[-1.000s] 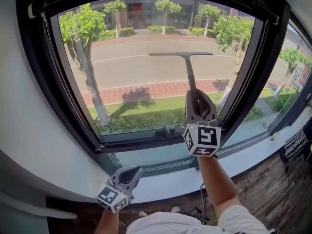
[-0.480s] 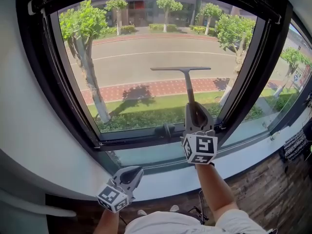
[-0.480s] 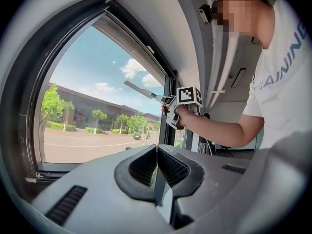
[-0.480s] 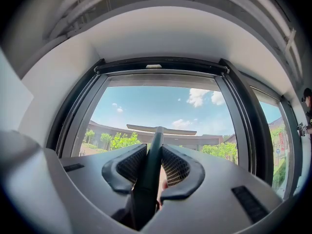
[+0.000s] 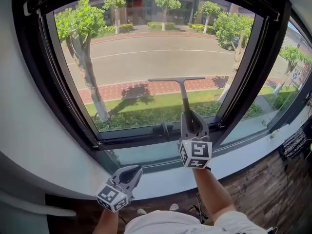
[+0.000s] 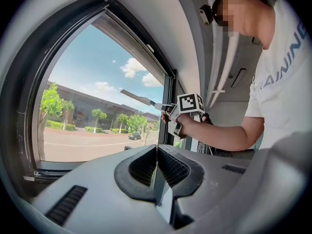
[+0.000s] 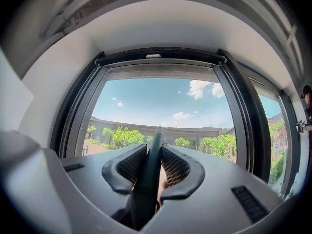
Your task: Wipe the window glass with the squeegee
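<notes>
The squeegee (image 5: pixel 180 89) is a dark T-shaped tool, its blade flat against the window glass (image 5: pixel 131 62) at mid-height. My right gripper (image 5: pixel 192 122) is shut on its handle just above the lower frame. In the right gripper view the dark squeegee handle (image 7: pixel 151 172) runs up between the pads. My left gripper (image 5: pixel 128 175) hangs low by the sill, shut with nothing in it. In the left gripper view, that left gripper (image 6: pixel 156 164) has its jaws pressed together, and the squeegee (image 6: pixel 139 98) shows against the pane in the distance.
A black window frame (image 5: pixel 146 139) with a small latch handle (image 5: pixel 165 129) runs under the pane. A white sill (image 5: pixel 243 157) lies below it. A second pane (image 5: pixel 287 67) continues to the right past a black mullion (image 5: pixel 248 77). Wooden floor (image 5: pixel 273 189) is at lower right.
My right gripper has drawn the squeegee down the glass, from upper-middle height to just above the lower frame. The left gripper has stayed put.
</notes>
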`<state>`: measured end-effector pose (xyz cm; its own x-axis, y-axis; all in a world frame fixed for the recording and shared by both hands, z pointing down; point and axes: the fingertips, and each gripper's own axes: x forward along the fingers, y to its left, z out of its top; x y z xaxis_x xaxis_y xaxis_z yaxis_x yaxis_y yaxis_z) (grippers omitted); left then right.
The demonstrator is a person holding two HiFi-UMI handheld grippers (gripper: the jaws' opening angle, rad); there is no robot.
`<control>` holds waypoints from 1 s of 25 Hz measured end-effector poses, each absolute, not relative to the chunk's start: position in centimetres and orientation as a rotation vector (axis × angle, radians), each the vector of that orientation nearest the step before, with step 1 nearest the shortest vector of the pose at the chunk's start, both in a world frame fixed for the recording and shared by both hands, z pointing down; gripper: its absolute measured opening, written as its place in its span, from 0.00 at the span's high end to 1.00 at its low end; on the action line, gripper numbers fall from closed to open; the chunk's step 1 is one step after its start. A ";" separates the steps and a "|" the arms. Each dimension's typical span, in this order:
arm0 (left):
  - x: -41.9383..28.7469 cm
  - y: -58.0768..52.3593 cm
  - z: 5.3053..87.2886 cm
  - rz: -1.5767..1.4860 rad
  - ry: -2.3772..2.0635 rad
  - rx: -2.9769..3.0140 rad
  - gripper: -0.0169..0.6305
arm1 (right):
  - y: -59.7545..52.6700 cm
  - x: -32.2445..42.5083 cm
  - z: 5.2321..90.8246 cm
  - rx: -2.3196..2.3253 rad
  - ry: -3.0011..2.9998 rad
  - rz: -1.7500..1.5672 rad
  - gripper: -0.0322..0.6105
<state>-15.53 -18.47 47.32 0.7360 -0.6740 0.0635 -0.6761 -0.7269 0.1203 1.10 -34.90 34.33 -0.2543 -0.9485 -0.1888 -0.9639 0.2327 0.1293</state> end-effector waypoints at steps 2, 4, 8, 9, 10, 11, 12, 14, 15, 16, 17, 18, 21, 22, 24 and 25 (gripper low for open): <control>-15.5 -18.5 47.4 0.023 -1.094 2.797 0.94 | -34.8 1.1 35.1 -1.880 2.424 0.326 0.79; -15.5 -18.5 47.5 0.022 -1.095 2.793 0.94 | -34.8 1.2 35.8 -1.888 2.436 0.308 0.79; -15.6 -18.5 47.6 0.024 -1.095 2.790 0.94 | -34.7 1.4 37.7 -1.908 2.463 0.266 0.79; -15.7 -18.5 47.7 0.025 -1.097 2.789 0.94 | -34.6 1.5 38.3 -1.914 2.471 0.256 0.79; -15.7 -18.6 47.7 0.027 -1.100 2.787 0.94 | -34.6 1.6 38.9 -1.921 2.480 0.246 0.79; -15.8 -18.6 47.7 0.029 -1.104 2.785 0.94 | -34.6 1.7 39.4 -1.929 2.488 0.236 0.79; -15.9 -18.6 47.7 0.030 -1.107 2.783 0.94 | -34.6 1.8 40.0 -1.935 2.496 0.224 0.79; -15.9 -18.7 47.8 0.031 -1.109 2.782 0.94 | -34.7 2.0 41.0 -1.945 2.509 0.196 0.79; -16.0 -18.8 47.8 0.032 -1.108 2.781 0.94 | -34.8 2.1 41.5 -1.948 2.514 0.181 0.79; -16.0 -18.8 47.9 0.033 -1.108 2.779 0.94 | -34.8 2.1 42.0 -1.951 2.521 0.168 0.79; -16.0 -18.7 47.9 0.034 -1.108 2.778 0.94 | -34.8 2.1 42.5 -1.954 2.527 0.159 0.80; -16.0 -18.7 48.0 0.034 -1.109 2.776 0.94 | -34.8 2.1 42.9 -1.957 2.534 0.153 0.79; -16.0 -18.7 48.0 0.035 -1.111 2.771 0.94 | -34.7 2.1 44.0 -1.963 2.556 0.142 0.79; -16.0 -18.6 48.0 0.036 -1.113 2.769 0.94 | -34.7 2.1 44.4 -1.961 2.565 0.134 0.79; -16.0 -18.6 48.1 0.038 -1.114 2.766 0.94 | -34.7 2.0 45.2 -1.957 2.583 0.118 0.79; -16.0 -18.6 48.2 0.040 -1.114 2.764 0.94 | -34.6 2.0 45.6 -1.958 2.590 0.111 0.79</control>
